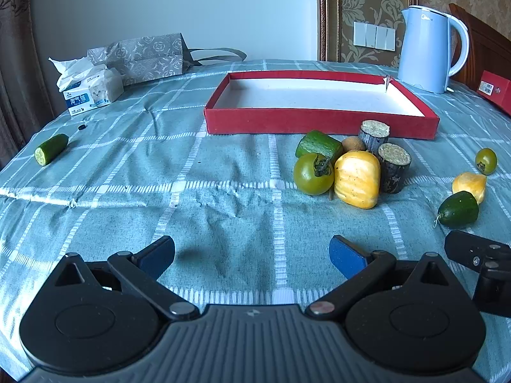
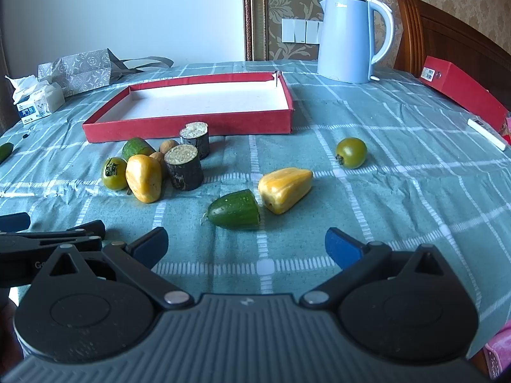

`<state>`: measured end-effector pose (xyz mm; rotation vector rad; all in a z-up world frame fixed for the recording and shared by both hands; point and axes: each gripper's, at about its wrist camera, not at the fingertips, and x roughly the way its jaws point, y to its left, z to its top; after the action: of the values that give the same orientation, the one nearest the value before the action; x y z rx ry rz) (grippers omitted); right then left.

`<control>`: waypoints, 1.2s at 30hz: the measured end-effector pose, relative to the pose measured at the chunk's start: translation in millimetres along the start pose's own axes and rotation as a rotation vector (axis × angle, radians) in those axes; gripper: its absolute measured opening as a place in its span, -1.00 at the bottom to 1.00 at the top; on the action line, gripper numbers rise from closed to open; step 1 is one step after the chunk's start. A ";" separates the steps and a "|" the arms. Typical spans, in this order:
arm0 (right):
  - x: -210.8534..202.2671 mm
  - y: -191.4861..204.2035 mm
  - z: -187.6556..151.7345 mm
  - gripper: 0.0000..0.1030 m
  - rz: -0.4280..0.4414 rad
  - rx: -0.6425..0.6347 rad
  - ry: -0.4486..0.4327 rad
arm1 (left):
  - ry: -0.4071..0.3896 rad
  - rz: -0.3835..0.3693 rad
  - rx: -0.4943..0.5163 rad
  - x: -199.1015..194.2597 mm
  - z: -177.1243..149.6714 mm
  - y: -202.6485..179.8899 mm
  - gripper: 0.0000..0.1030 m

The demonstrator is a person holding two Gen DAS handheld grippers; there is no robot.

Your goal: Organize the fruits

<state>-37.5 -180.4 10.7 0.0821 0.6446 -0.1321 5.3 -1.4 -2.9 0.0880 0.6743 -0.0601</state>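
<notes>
1. Both grippers sit wide open, nothing held: left gripper [image 1: 252, 257], right gripper [image 2: 246, 245]
2. Red tray [image 2: 191, 127] is far, no fruit inside
3. Cucumber chunk [image 2: 234, 210] lies just past the right jaws, long axis left-right, touching the yellow piece [image 2: 284, 188]
4. Right hand's nearer, so probably its grab; the left faces the cluster with the green tomato [image 1: 311, 174]

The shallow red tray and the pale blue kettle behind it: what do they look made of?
The shallow red tray looks like cardboard: matte red walls, plain white inside, one torn corner. The pale blue kettle looks like smooth plastic with a soft sheen, though a painted metal body can't be ruled out.
</notes>
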 end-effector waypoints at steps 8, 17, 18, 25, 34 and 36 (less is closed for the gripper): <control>-2.9 -4.1 3.9 1.00 -0.020 0.006 -0.001 | 0.011 -0.015 -0.005 1.8 6.0 -0.4 1.00; -2.8 -5.8 4.2 1.00 -0.037 0.005 -0.001 | 0.027 -0.016 -0.015 4.8 9.7 6.1 1.00; -3.1 -7.5 4.5 1.00 -0.037 0.008 0.000 | 0.025 -0.021 -0.015 3.6 9.6 6.3 1.00; -10.2 -23.3 2.8 1.00 -0.056 0.031 -0.022 | -0.015 -0.064 0.031 -4.2 3.5 -1.4 1.00; -8.1 -38.2 0.2 1.00 -0.080 0.048 -0.035 | -0.077 -0.081 0.084 -0.8 10.8 -10.6 1.00; -7.9 -41.9 1.0 1.00 -0.083 0.054 -0.040 | -0.092 -0.058 0.113 2.3 15.2 -13.4 1.00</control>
<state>-49.4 -221.1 14.8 0.1041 0.6047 -0.2304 15.5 -16.3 6.7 0.1736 0.5811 -0.1570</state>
